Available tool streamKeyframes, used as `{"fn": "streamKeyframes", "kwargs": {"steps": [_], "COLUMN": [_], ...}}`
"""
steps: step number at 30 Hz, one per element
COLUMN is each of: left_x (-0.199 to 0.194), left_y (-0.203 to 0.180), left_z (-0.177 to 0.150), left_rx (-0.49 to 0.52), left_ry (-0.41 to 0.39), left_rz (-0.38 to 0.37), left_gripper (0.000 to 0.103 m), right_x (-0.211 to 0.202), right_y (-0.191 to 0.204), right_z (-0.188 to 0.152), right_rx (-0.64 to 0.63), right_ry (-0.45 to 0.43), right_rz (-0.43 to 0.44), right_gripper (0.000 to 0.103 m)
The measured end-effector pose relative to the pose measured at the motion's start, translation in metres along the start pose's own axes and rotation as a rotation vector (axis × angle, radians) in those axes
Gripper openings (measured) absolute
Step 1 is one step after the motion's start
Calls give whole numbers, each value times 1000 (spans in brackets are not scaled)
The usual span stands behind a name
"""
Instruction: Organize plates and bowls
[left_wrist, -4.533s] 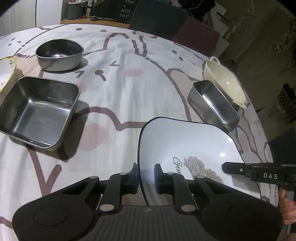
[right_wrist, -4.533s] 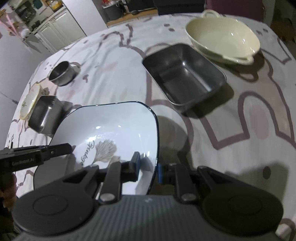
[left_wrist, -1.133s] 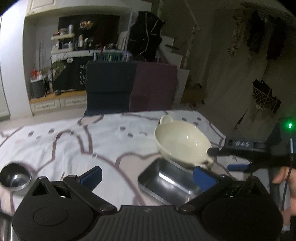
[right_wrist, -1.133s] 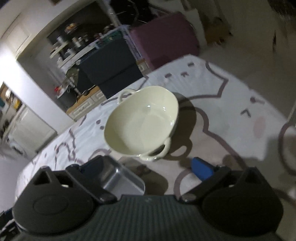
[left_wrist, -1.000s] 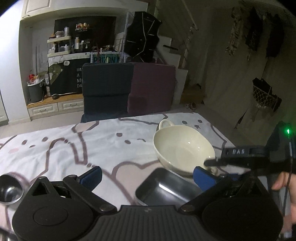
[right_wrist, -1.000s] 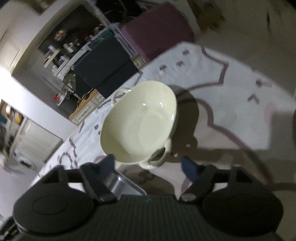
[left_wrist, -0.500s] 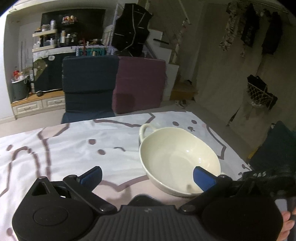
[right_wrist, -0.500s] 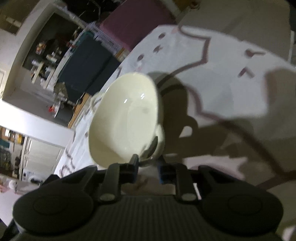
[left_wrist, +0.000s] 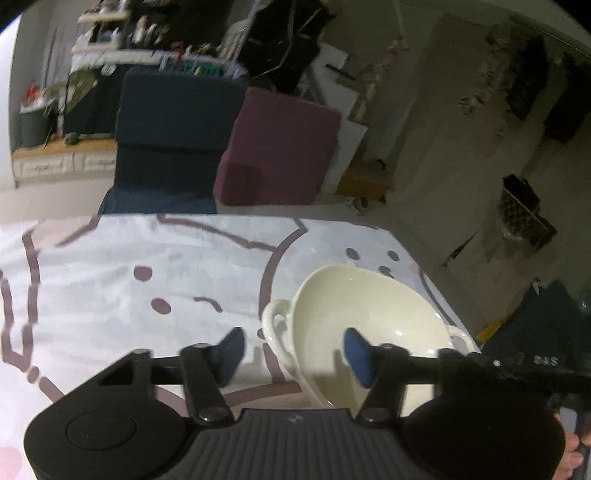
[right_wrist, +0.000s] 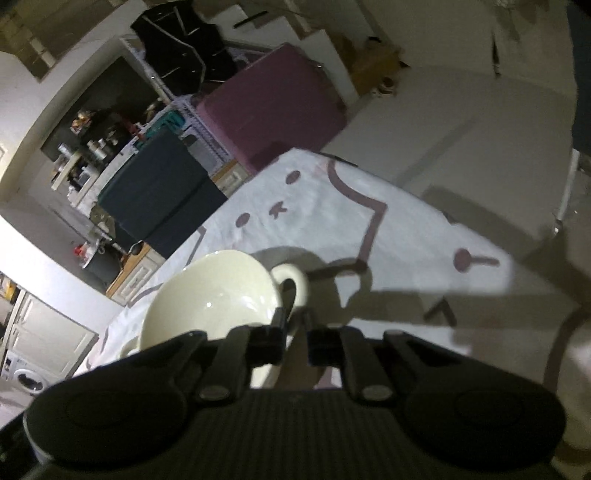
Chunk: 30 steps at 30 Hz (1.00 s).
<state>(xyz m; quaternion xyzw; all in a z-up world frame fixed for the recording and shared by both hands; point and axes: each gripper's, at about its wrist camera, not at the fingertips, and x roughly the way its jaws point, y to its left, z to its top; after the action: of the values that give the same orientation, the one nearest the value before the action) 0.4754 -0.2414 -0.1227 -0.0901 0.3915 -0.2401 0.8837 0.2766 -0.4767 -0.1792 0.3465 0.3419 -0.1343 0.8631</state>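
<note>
Both tools have closed in on the cream ceramic two-handled bowl (left_wrist: 369, 317) since half a second ago, and the steel tray seen before has dropped out of view. In the left wrist view the left tool (left_wrist: 293, 352) now straddles the bowl's near rim: its jaws have just been narrowing, with the rim and one loop handle between them, yet the blue pads (left_wrist: 356, 354) stand apart from the ceramic and are not pressing on it. The right tool (right_wrist: 295, 338) has just been drawing its jaws together and is clamped on the bowl's other loop handle (right_wrist: 293, 282), the black fingertips (right_wrist: 271, 341) pinching the handle's lower end. The bowl sits near the far right corner of the tabletop (left_wrist: 110, 280), on a white cloth with mauve lines and dots. Beyond the tabletop stand a dark blue chair (left_wrist: 173, 136) and a maroon chair (left_wrist: 280, 151). A person's hand (left_wrist: 572, 461) shows at the lower right edge.
</note>
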Motion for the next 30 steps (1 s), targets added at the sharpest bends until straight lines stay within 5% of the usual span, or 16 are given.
{"fn": "streamKeyframes", "kwargs": {"steps": [5,10,17,30], "left_x": [17,26,37,60], "left_y": [8,12,15,23], "left_z": [3,6,12,29], "left_rx": [-37,-31,-23,-63], "left_ry": [18,32,68,232], "left_rz": [-18,-11,-34,-85], "left_gripper": [48,46,23,20], "right_x": [10,22,28,33], "right_y": [-6,0,3,3], "right_z": [9,6,15,25], "right_rx": [-23,-76,-111,-116], "right_ry": [29,47,39,62], "right_rz": [71,70,59,57], "right_gripper": [28,29,28,28]}}
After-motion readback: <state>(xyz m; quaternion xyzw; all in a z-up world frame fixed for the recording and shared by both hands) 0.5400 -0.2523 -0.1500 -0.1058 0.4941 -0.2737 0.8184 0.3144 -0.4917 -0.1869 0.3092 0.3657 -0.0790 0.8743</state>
